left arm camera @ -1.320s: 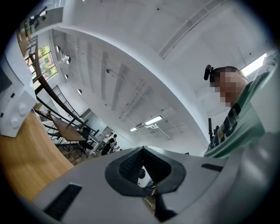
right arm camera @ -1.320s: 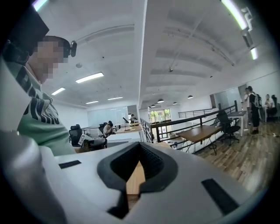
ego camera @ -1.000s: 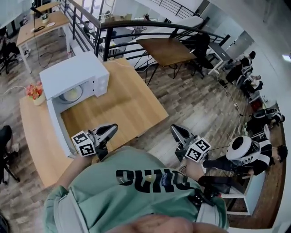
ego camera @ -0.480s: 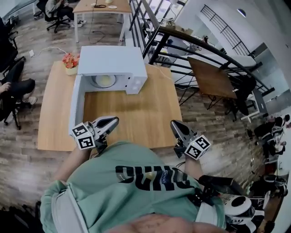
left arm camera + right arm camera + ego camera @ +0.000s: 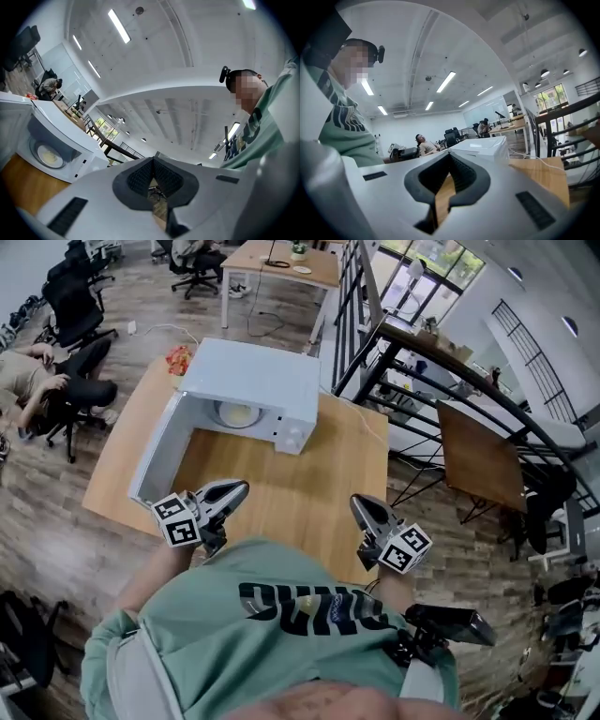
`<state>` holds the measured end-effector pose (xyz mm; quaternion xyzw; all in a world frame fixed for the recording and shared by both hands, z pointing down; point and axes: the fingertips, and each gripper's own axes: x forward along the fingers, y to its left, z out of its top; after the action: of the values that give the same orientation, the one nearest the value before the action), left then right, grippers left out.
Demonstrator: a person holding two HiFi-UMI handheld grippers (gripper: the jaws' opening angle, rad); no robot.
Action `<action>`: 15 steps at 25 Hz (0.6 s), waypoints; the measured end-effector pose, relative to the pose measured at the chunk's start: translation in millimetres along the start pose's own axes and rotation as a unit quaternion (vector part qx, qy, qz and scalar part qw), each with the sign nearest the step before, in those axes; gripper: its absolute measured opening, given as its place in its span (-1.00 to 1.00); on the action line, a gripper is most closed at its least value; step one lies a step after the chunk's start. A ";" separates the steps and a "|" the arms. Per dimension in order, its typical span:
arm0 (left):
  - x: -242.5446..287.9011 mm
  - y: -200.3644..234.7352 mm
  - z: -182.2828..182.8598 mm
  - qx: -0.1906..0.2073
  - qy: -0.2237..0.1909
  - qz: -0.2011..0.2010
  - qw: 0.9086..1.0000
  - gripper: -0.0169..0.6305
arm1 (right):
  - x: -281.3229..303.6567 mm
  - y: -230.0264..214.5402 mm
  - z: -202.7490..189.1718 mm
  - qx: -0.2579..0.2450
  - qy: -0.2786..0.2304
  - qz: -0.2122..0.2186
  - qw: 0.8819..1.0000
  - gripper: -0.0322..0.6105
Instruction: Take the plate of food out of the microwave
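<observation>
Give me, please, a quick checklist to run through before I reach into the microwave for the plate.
1. The door of the microwave is open: ok, swung wide.
2. The plate of food is in sight inside: ok.
3. The way across the table to the opening is unblocked: ok.
4. The left gripper and the right gripper are empty: ok.
5. The jaws are apart for a grasp: not ok, both pairs are together.
6. The plate is cool enough to handle: cannot tell.

the microwave (image 5: 253, 390) is white. the plate of food (image 5: 237, 413) inside is pale yellow. the worktop (image 5: 319, 484) is light brown wood. the flowers (image 5: 177, 359) are red.
</observation>
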<state>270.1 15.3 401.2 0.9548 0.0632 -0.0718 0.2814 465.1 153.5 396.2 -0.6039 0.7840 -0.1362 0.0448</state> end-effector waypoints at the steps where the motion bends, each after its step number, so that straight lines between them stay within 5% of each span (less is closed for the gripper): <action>1: 4.1 -0.7 -3.9 0.004 0.003 0.009 1.000 -0.93 | 0.9 -8.3 -2.6 0.009 0.000 0.009 1.000 -0.88; 6: 5.3 1.7 -10.7 0.014 0.000 0.071 0.997 -0.93 | 24.2 -31.1 -20.3 0.038 0.011 0.073 0.997 -0.88; 15: -43.6 5.1 -1.9 0.024 -0.019 0.148 0.989 -0.93 | 97.4 3.1 -38.3 0.051 0.057 0.174 0.982 -0.88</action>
<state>228.3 8.6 413.0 0.9584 -0.0859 -0.0490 0.2676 427.3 66.9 441.3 -0.4460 0.8706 -0.2004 0.0538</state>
